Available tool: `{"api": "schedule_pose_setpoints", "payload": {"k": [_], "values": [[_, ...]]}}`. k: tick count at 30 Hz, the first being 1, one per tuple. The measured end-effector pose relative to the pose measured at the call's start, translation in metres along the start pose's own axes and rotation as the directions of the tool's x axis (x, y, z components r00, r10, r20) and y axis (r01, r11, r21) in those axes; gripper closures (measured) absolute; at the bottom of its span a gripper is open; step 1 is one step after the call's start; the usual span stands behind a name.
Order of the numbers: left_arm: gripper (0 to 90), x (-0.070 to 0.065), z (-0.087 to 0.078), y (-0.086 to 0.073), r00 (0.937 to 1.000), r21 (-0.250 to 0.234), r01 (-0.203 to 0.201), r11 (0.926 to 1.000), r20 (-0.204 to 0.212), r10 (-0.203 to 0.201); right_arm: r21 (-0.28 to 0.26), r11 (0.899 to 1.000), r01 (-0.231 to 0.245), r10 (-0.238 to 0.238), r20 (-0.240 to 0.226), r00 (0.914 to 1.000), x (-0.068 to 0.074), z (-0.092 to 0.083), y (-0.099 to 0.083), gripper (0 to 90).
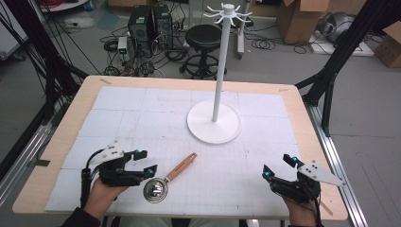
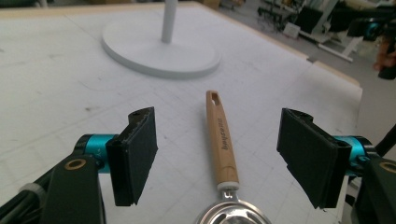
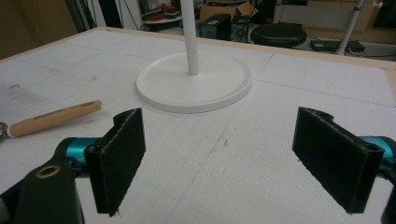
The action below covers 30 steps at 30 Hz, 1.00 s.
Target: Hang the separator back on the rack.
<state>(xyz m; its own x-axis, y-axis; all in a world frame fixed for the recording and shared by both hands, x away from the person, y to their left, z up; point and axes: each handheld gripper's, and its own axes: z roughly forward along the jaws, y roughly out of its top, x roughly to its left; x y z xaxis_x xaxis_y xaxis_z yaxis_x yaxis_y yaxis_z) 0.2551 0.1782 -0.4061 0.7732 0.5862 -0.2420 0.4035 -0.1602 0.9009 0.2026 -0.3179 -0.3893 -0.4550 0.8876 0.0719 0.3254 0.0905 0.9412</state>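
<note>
Table (image 1: pixel 66 137), both grippers low, agape

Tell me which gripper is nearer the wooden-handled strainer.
Left. The left gripper hovers open right beside the strainer, whose handle lies between its jaws in its own view. The right gripper sits open far across the table, toward its right edge.
</note>
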Motion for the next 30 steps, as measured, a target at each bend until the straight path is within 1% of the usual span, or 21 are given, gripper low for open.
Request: {"api": "schedule_pose_setpoints", "payload": {"k": [1, 4, 5, 6, 8, 10, 11, 13, 14, 15, 16, 17, 18, 19, 20, 21, 23, 24, 25, 29, 30], "values": [[29.3, 0.0, 0.006, 0.001, 1.0, 0.016, 0.003, 0.9999, 0.003, -0.003, 0.001, 1.0, -0.001, 0.001, 0.001, 1.0, 0.0, 0.0, 0.0, 15.9], [29.8, -0.003, 0.033, 0.004, 0.9996, 0.071, 0.026, 0.9971, 0.009, -0.027, 0.006, 1.0, 0.007, -0.007, 0.001, 1.0, 0.0, 0.001, 0.0, 15.9], [29.5, -0.004, 0.041, 0.004, 0.9989, 0.094, 0.042, 0.9947, 0.016, -0.043, 0.006, 1.0, 0.008, -0.008, 0.001, 1.0, 0.0, 0.001, 0.0, 15.9], [29.2, -0.005, 0.049, 0.004, 0.9988, 0.125, 0.042, 0.9912, 0.018, -0.045, 0.006, 1.0, 0.01, -0.01, 0.0, 0.9999, 0.0, 0.001, 0.0, 15.9], [29.8, -0.009, 0.062, 0.003, 0.9996, 0.169, 0.023, 0.9854, 0.011, -0.025, 0.005, 1.0, 0.009, -0.009, 0.0, 1.0, -0.001, 0.001, 0.0, 15.9], [29.8, -0.012, 0.074, 0.003, 1.0, 0.215, -0.002, 0.9766, -0.004, 0.003, 0.006, 1.0, 0.006, -0.006, -0.002, 1.0, -0.001, 0.0, 0.0, 15.9], [29.5, -0.014, 0.079, 0.004, 0.9999, 0.228, 0.0, 0.9737, -0.014, 0.003, 0.004, 1.0, 0.009, -0.008, -0.002, 1.0, -0.001, 0.001, 0.0, 15.9], [29.6, -0.017, 0.088, 0.005, 0.9998, 0.262, -0.006, 0.965, -0.014, 0.01, 0.005, 1.0, 0.01, -0.01, -0.003, 0.9999, -0.001, 0.001, 0.0, 15.9], [29.5, -0.017, 0.088, 0.005, 0.9998, 0.262, -0.006, 0.965, -0.014, 0.01, 0.005, 1.0, 0.01, -0.01, -0.003, 0.9999, -0.001, 0.001, 0.0, 15.9], [30.1, -0.019, 0.095, 0.005, 0.9993, 0.287, -0.025, 0.9576, -0.02, 0.032, 0.008, 1.0, 0.013, -0.013, -0.006, 0.9999, 0.0, 0.002, 0.0, 15.9], [31.0, -0.019, 0.095, 0.005, 0.9993, 0.287, -0.025, 0.9576, -0.02, 0.032, 0.008, 1.0, 0.013, -0.013, -0.006, 0.9999, 0.0, 0.002, 0.0, 15.9], [32.2, -0.021, 0.101, 0.005, 0.9975, 0.321, -0.043, 0.9461, -0.039, 0.058, 0.009, 1.0, 0.015, -0.015, -0.007, 0.9999, 0.0, 0.002, 0.0, 15.9], [33.1, -0.021, 0.104, 0.005, 0.9951, 0.342, -0.06, 0.9378, -0.054, 0.083, 0.009, 1.0, 0.014, -0.014, -0.009, 0.9999, 0.001, 0.002, 0.0, 15.9], [33.7, -0.021, 0.104, 0.005, 0.9951, 0.342, -0.06, 0.9378, -0.054, 0.083, 0.009, 1.0, 0.014, -0.014, -0.009, 0.9999, 0.001, 0.002, 0.0, 15.9], [35.2, -0.023, 0.109, 0.005, 0.9902, 0.367, -0.081, 0.9267, -0.077, 0.117, 0.009, 1.0, 0.016, -0.016, -0.008, 0.9998, 0.0, 0.002, 0.0, 16.0], [36.0, -0.023, 0.109, 0.005, 0.9902, 0.367, -0.081, 0.9267, -0.077, 0.117, 0.009, 1.0, 0.018, -0.018, -0.008, 0.9998, 0.0, 0.002, 0.0, 15.9], [36.4, -0.025, 0.113, 0.006, 0.9838, 0.382, -0.096, 0.9189, -0.104, 0.146, 0.011, 1.0, 0.014, -0.014, -0.007, 0.9999, 0.0, 0.002, 0.0, 15.9], [38.6, -0.028, 0.115, 0.006, 0.9794, 0.393, -0.109, 0.913, -0.115, 0.166, 0.011, 1.0, 0.015, -0.015, -0.008, 0.9999, 0.0, 0.002, 0.0, 16.0], [39.9, -0.028, 0.116, 0.007, 0.9784, 0.397, -0.112, 0.9112, -0.116, 0.171, 0.01, 1.0, 0.014, -0.014, -0.009, 0.9999, -0.001, 0.001, 0.0, 15.9], [45.0, -0.029, 0.117, 0.006, 0.972, 0.421, -0.12, 0.899, -0.134, 0.193, 0.008, 1.0, 0.014, -0.014, -0.007, 0.9999, -0.001, 0.001, 0.0, 16.0], [46.5, -0.029, 0.117, 0.006, 0.9701, 0.428, -0.126, 0.895, -0.135, 0.201, 0.008, 1.0, 0.017, -0.017, -0.007, 0.9998, -0.001, 0.001, 0.0, 16.0]]}}
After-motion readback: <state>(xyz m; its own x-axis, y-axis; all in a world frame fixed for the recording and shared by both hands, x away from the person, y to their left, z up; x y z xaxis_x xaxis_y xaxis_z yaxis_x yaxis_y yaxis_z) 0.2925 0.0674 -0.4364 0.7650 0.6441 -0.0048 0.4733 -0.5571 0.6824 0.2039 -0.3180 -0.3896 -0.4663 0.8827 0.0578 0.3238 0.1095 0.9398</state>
